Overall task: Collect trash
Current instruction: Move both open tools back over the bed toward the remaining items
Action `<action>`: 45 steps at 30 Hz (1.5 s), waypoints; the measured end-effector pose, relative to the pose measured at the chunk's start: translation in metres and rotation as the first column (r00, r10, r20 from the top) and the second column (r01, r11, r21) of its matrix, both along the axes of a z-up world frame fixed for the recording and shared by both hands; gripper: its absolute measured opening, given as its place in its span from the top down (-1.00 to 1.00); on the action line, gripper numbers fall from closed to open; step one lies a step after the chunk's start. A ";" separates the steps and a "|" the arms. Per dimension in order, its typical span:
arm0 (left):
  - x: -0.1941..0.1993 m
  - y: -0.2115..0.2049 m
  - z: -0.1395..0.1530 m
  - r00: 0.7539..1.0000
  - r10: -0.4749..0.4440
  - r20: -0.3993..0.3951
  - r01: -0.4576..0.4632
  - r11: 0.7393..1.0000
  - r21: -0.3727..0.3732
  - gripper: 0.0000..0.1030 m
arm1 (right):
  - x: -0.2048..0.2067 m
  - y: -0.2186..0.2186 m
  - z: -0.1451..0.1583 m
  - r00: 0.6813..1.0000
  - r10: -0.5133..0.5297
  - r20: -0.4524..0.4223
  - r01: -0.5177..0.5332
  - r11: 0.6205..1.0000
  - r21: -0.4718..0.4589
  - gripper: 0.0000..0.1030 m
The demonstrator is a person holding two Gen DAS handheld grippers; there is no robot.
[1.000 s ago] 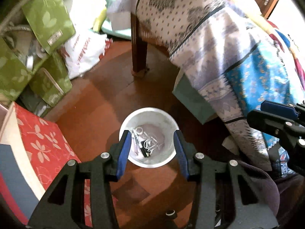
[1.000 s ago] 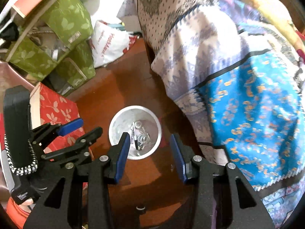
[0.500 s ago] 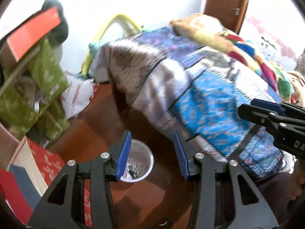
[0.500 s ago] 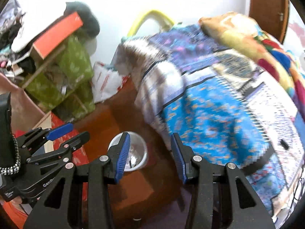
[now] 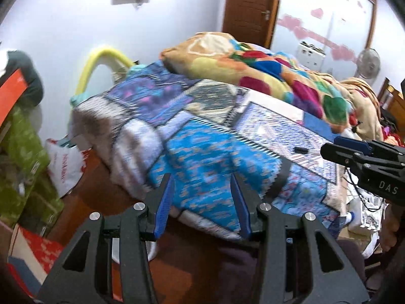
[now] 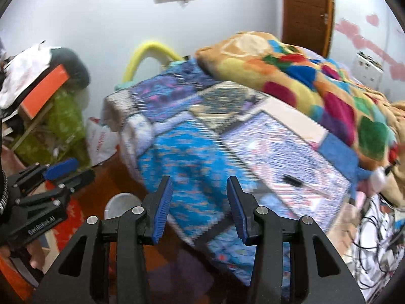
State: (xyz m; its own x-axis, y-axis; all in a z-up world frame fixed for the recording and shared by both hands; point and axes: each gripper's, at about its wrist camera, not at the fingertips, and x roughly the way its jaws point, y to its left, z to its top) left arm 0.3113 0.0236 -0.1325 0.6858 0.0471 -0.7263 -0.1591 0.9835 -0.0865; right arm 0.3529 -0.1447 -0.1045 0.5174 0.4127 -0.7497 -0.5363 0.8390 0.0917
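Observation:
My left gripper (image 5: 202,179) is open and empty, raised and facing the bed. My right gripper (image 6: 198,182) is open and empty too, beside it. The white trash bucket (image 6: 121,201) stands on the brown floor low at the left, partly hidden behind my right gripper's left finger; in the left wrist view only its rim (image 5: 152,249) shows behind the left finger. A small black object (image 6: 292,180) lies on the patchwork bed cover (image 6: 202,157); it also shows in the left wrist view (image 5: 300,149). The left gripper shows in the right wrist view (image 6: 53,174).
A bed with a colourful blanket (image 5: 265,76) fills the middle. Green shelving (image 6: 63,124) with clutter and a white plastic bag (image 6: 101,144) stand at the left. A red floral box (image 5: 38,250) lies low left. Tangled cables (image 6: 374,238) lie at the right. A brown door (image 5: 250,10) is behind.
Both grippers have tilted up from looking down into the bucket to facing the bed. The bucket has slid to the lower left of both views. Both stay open.

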 end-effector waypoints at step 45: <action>0.174 -0.121 -0.094 0.950 -0.252 -0.186 0.253 0.967 -0.019 0.12 | 0.126 -0.119 -0.119 0.990 -0.057 -0.127 0.049 0.997 -0.062 0.84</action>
